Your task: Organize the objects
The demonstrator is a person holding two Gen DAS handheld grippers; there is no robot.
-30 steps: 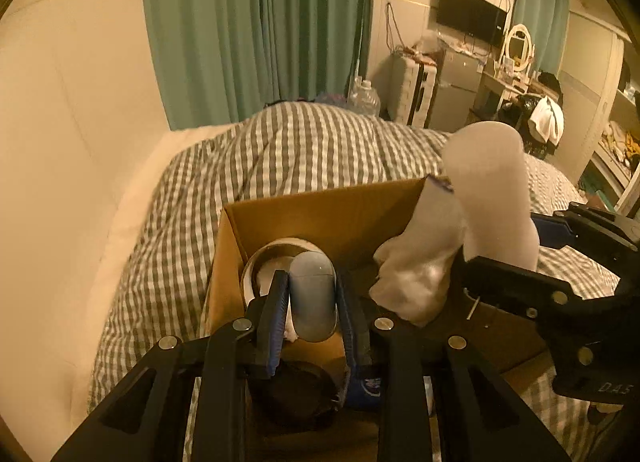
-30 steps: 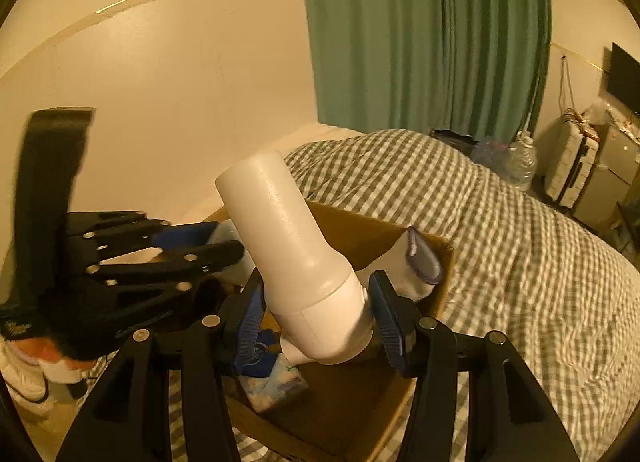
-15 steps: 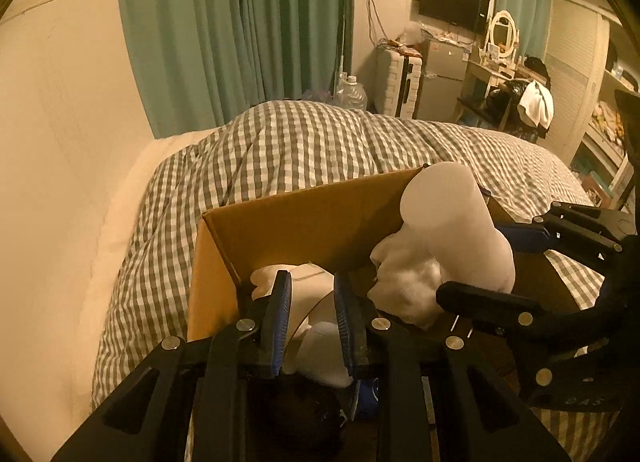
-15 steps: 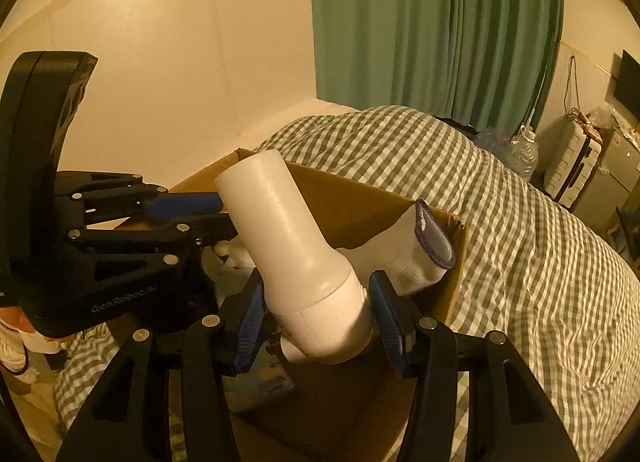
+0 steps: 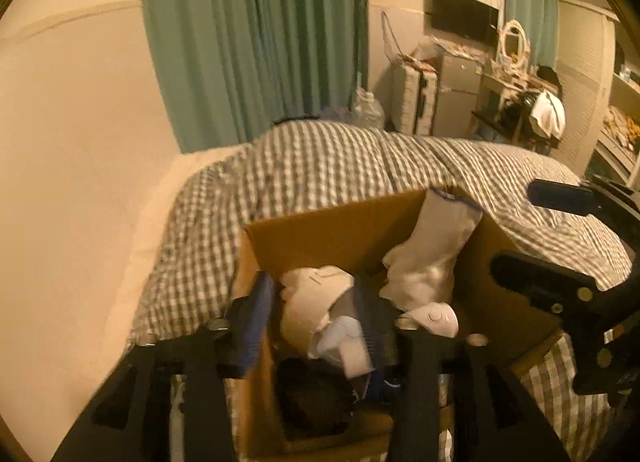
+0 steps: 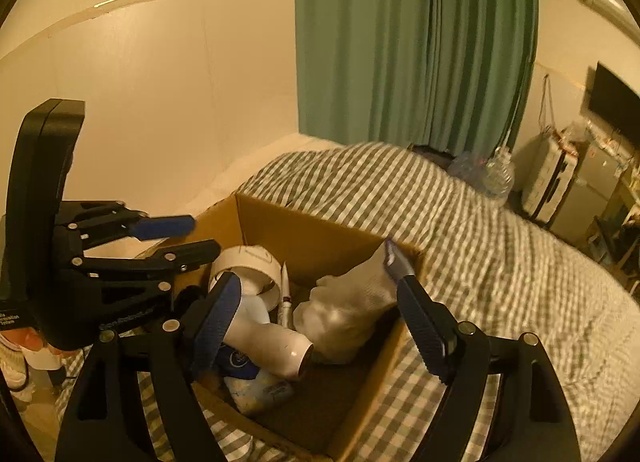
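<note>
Cardboard box (image 6: 320,238), centre frame, on checked bed (image 6: 500,262): white bottle (image 6: 272,334), sock (image 6: 352,302). Left gripper (image 5: 312,318), right gripper (image 6: 320,318): jaws released, empty.

A checked quilt (image 6: 480,246) covers the bed; on it apparently rests the cardboard box (image 6: 312,238).

Pale embossed lettering runs along the black body of the left gripper (image 6: 132,246) at the lower left of the right wrist view, but it is too blurred to read. A small round logo on a blue item (image 6: 239,360) in the box (image 6: 304,238) is also illegible.
</note>
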